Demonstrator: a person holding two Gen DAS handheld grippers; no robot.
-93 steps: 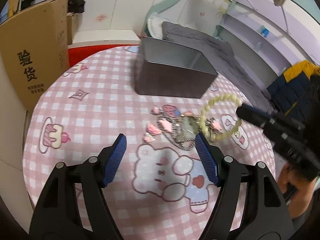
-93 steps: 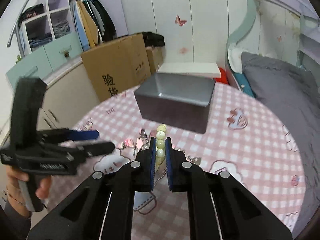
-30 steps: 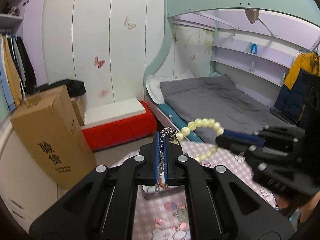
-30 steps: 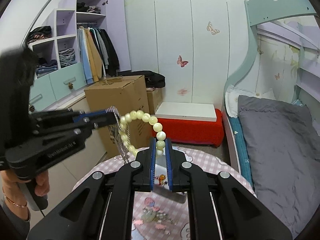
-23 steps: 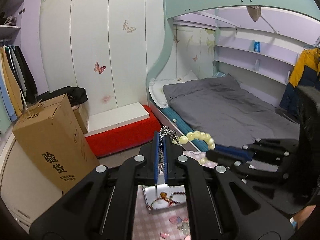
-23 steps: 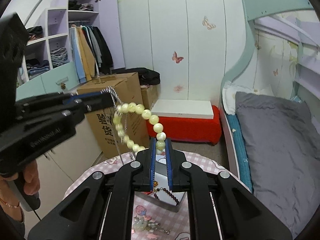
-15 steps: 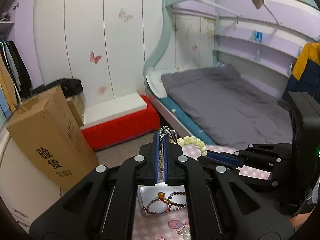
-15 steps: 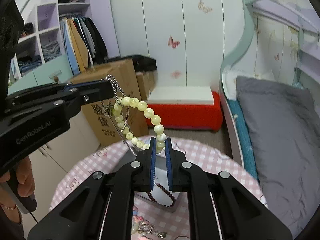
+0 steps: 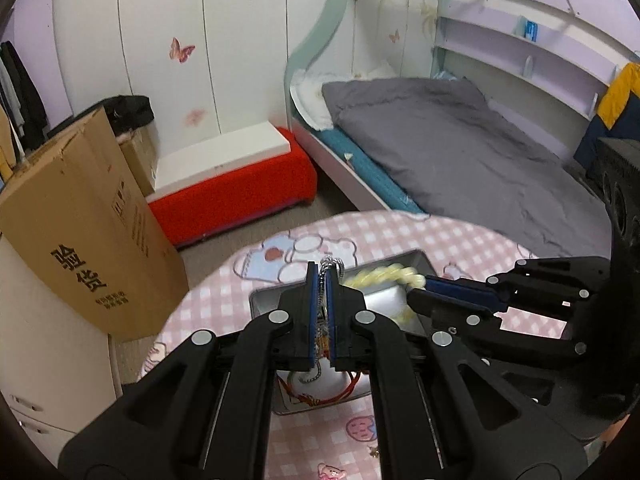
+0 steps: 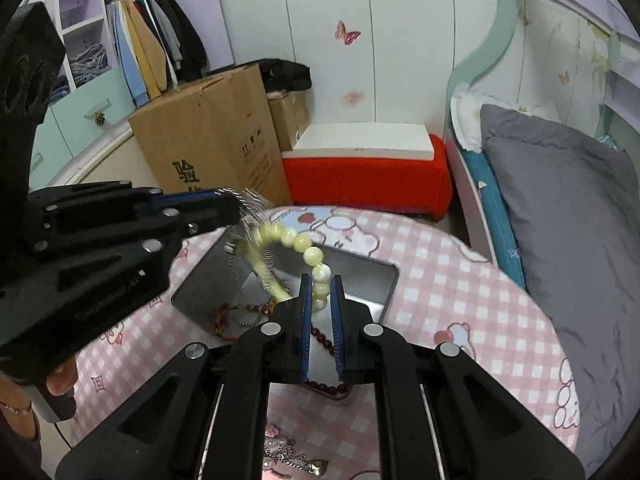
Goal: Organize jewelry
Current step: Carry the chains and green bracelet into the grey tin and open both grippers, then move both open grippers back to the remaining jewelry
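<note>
My left gripper (image 9: pixel 322 277) is shut on a silver chain necklace (image 9: pixel 333 265) that hangs down between its blue pads. My right gripper (image 10: pixel 320 285) is shut on a pale yellow bead bracelet (image 10: pixel 301 242), whose loop arches left toward the left gripper (image 10: pixel 234 205). The blurred chain necklace (image 10: pixel 250 216) swings against the bracelet there. Both pieces hang over the open metal tin (image 10: pixel 394 276) on the pink checked table (image 10: pixel 460 300). In the tin lie a red cord bracelet (image 10: pixel 224 322) and a dark red bead bracelet (image 10: pixel 325 342). The left wrist view shows the right gripper (image 9: pixel 420 285) and bead bracelet (image 9: pixel 384 276) over the tin (image 9: pixel 258 304).
Loose charms and chains (image 10: pixel 290 460) lie on the table's near side. A cardboard box (image 9: pixel 80 220), a red bench (image 9: pixel 232 188) and a grey bed (image 9: pixel 460 148) stand beyond the table edge. A hand (image 10: pixel 60 380) grips the left tool's handle.
Both grippers have come down and tipped forward with their jewelry. The tin and table, small and low in view before, now sit right under the hanging bracelet and chain.
</note>
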